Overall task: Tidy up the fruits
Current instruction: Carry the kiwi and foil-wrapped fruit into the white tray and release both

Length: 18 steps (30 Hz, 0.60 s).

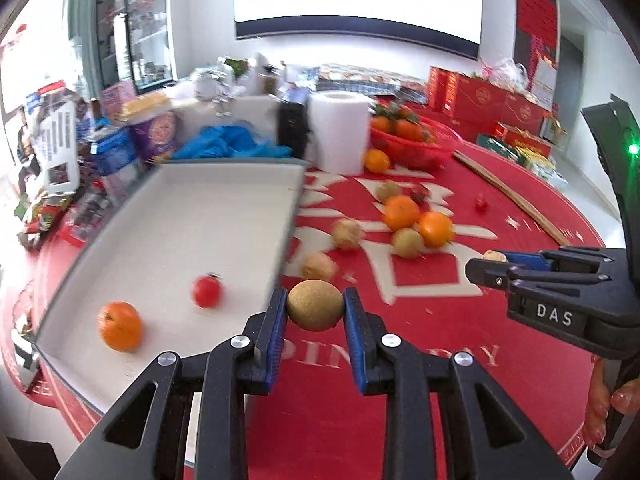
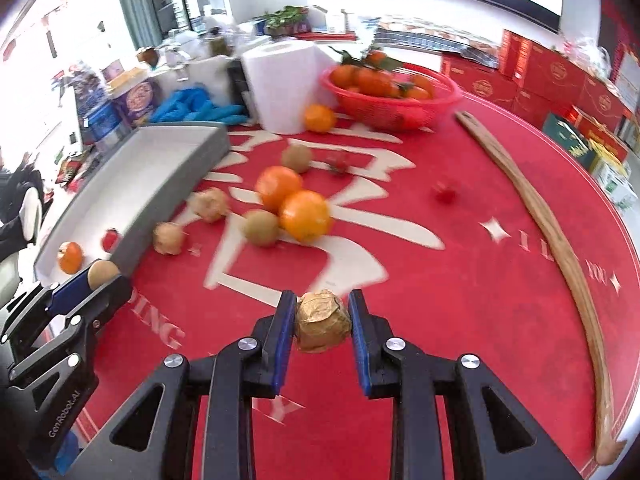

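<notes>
My left gripper is shut on a brown kiwi, held just off the near right corner of the white tray. The tray holds an orange and a small red tomato. My right gripper is shut on a gold-wrapped ball above the red tablecloth. Each gripper shows in the other's view: the right gripper at the right edge, the left gripper at the lower left. Loose oranges, kiwis and wrapped balls lie mid-table.
A red basket of oranges, a white paper roll and blue gloves stand at the back. A long wooden stick curves along the right side. Two small red fruits lie loose. Red boxes line the far right.
</notes>
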{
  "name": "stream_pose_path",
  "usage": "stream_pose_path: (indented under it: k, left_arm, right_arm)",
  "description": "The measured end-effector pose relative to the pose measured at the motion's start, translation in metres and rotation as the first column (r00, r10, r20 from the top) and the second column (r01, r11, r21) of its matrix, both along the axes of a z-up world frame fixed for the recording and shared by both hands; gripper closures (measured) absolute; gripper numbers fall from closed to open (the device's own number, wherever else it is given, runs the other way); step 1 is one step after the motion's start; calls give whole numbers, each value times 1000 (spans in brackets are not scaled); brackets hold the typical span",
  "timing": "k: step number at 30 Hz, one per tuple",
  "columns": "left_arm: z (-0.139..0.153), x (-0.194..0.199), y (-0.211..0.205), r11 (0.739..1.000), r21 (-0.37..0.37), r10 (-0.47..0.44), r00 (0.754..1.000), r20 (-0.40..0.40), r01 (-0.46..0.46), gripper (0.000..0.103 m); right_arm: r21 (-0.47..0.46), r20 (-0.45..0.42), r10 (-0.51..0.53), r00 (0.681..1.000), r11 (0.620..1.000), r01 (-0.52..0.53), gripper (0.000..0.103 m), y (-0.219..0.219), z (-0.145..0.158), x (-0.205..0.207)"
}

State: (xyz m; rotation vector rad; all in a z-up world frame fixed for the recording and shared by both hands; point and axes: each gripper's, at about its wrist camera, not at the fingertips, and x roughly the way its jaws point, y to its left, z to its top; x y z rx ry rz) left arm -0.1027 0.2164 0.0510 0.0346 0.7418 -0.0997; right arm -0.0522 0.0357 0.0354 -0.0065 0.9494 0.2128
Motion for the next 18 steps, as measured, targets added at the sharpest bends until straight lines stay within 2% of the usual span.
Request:
stream_pose_path:
  k: [10, 18]
  left_arm:
    - [11, 29, 68, 984, 2, 175, 984, 11, -175, 73]
    - [-4, 46, 117, 952, -5, 306, 950, -66, -307, 73]
  right_arm:
    - [40, 6, 157, 988, 987, -157, 75, 78, 23, 32]
    - [70, -9, 259, 966, 964, -258, 75, 138, 31, 51]
